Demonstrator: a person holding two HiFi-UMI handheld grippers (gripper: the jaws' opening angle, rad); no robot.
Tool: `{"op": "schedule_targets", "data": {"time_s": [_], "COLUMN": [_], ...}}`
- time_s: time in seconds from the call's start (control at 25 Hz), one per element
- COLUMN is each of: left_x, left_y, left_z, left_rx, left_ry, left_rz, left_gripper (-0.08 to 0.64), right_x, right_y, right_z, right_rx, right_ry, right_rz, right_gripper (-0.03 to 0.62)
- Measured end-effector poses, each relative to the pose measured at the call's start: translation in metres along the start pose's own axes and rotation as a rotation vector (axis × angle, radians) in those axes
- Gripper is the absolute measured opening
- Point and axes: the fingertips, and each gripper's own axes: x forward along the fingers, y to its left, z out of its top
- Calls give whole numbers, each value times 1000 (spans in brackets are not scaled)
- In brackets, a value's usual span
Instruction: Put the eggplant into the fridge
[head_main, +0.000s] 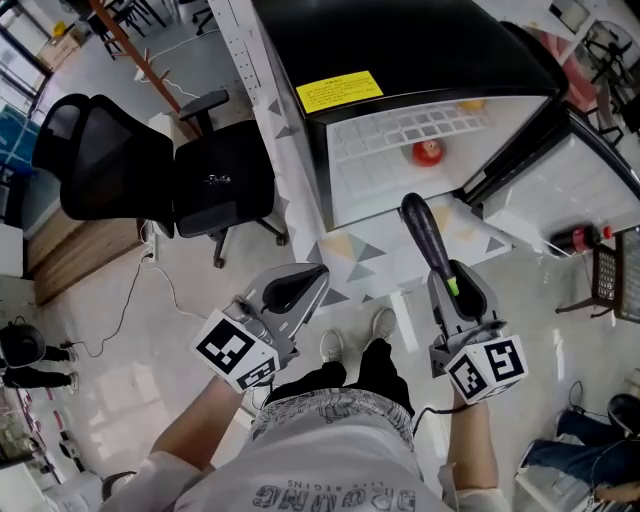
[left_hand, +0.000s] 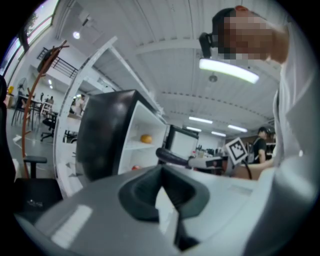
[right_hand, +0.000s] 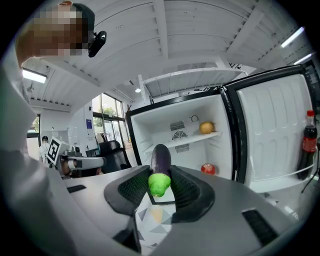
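Note:
A dark purple eggplant (head_main: 425, 233) with a green stem end sticks out forward from my right gripper (head_main: 452, 283), which is shut on it near the stem. In the right gripper view the eggplant (right_hand: 160, 159) points at the open fridge (right_hand: 186, 122), a short way in front of its lower compartment. The black fridge (head_main: 400, 40) stands open ahead, with a red apple (head_main: 428, 152) and an orange (head_main: 470, 104) inside. My left gripper (head_main: 297, 287) hangs to the left, shut and holding nothing (left_hand: 161, 186). From the left gripper view the eggplant (left_hand: 172, 156) is seen side-on.
The fridge door (right_hand: 272, 135) stands open to the right, with a dark bottle (right_hand: 308, 145) in its shelf. A black office chair (head_main: 150, 170) stands left of the fridge. A patterned mat (head_main: 370, 262) lies on the floor before the fridge, and the person's feet are just behind it.

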Motion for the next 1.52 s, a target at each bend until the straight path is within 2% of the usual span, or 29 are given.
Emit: {"op": "schedule_targets", "data": {"time_s": [0.28,0.72,1.04,1.52], "left_x": [36,73,97,107], "left_y": [9,21,26,38], "left_z": [-16,-33,-39,-70], "left_rx": [-13,-33,-29,-35], "left_ry": [42,106,110,138], "left_rz": [24,131,166,193], "left_gripper": [8,8,8,8], "right_x": [32,88,127,175], "right_y": [-42,-89,-98,-105], "right_z": [-17,-36,-42,-71], "right_rx": [1,50,52,48], "right_ry": [31,67,65,59], "right_rz": [8,87,134,146], "right_gripper": [126,126,126,126]}}
